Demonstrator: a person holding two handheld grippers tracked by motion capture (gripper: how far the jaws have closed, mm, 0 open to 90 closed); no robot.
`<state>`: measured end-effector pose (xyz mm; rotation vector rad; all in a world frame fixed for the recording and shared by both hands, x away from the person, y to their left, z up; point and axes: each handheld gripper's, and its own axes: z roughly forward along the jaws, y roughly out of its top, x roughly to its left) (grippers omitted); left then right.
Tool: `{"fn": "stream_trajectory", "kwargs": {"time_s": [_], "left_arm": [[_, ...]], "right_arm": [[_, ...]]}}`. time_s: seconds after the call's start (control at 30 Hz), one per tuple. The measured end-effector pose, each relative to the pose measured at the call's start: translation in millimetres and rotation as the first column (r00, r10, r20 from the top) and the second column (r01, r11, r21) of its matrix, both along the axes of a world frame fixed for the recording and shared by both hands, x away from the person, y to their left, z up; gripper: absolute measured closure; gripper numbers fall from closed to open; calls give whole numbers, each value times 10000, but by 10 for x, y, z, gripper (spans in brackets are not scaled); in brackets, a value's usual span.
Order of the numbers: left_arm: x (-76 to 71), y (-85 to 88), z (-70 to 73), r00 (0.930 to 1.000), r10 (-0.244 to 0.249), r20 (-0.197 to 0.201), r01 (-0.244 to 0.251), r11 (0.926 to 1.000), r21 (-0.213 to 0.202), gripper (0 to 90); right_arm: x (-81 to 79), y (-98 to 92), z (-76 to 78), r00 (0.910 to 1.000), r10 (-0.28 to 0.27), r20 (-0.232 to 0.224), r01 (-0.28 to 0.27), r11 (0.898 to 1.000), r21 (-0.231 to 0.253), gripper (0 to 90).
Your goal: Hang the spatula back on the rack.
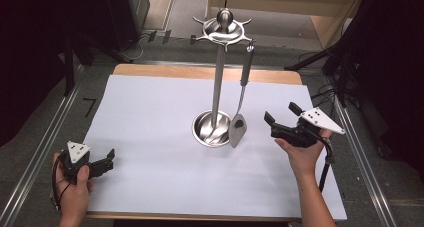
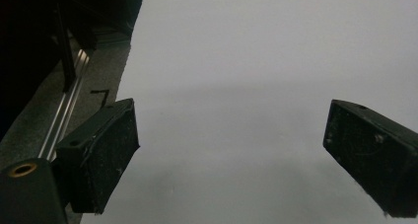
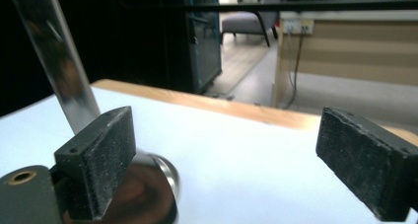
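Observation:
A steel utensil stand (image 1: 217,87) rises from a round bowl-shaped base (image 1: 204,129) at the middle of the white sheet (image 1: 150,117). From a hook on its crown (image 1: 223,32) hangs a steel spatula (image 1: 238,127), its blade beside the base. My right gripper (image 1: 281,113) is open to the right of the spatula, apart from it. In the right gripper view the right gripper (image 3: 224,120) holds nothing, with the stand's pole (image 3: 54,51) and base (image 3: 160,182) behind its left jaw. My left gripper (image 1: 106,159) is open and holds nothing at the sheet's front left; in its own view the left gripper (image 2: 231,115) hangs over bare sheet.
The sheet covers a wooden table (image 1: 200,72). Aluminium rails (image 1: 40,152) run along both sides, with black stands (image 1: 340,52) and cables beyond them. A light wooden desk (image 3: 345,51) stands past the far edge.

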<state>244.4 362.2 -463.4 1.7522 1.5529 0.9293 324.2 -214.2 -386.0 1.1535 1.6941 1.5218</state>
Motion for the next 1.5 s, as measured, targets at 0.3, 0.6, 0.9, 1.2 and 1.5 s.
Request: {"fn": "stream_trajectory", "kwargs": {"time_s": [0.3, 0.6, 0.9, 1.2, 1.5], "left_arm": [[2, -1, 0, 10000, -2, -24, 2, 10000, 5, 75], [-2, 0, 1, 10000, 36, -11, -36, 10000, -18, 75], [-9, 1, 2, 10000, 20, 74, -20, 10000, -33, 75], [-12, 10, 4, 9999, -14, 115, 15, 9999, -99, 75], [-10, 8, 3, 9999, -8, 111, 9, 10000, -88, 75]], "right_arm": [[-82, -243, -260, 9932, -814, -838, 771, 9956, -537, 0], [-174, -383, -502, 9803, -1270, -1513, 1144, 9894, -892, 0], [-297, -546, -727, 9639, -1470, -2221, 1240, 9857, -1143, 0], [-423, -689, -852, 9414, -1705, -2910, 1373, 9818, -1310, 0], [-543, -846, -921, 9178, -1845, -3515, 1490, 9808, -1258, 0]]}}
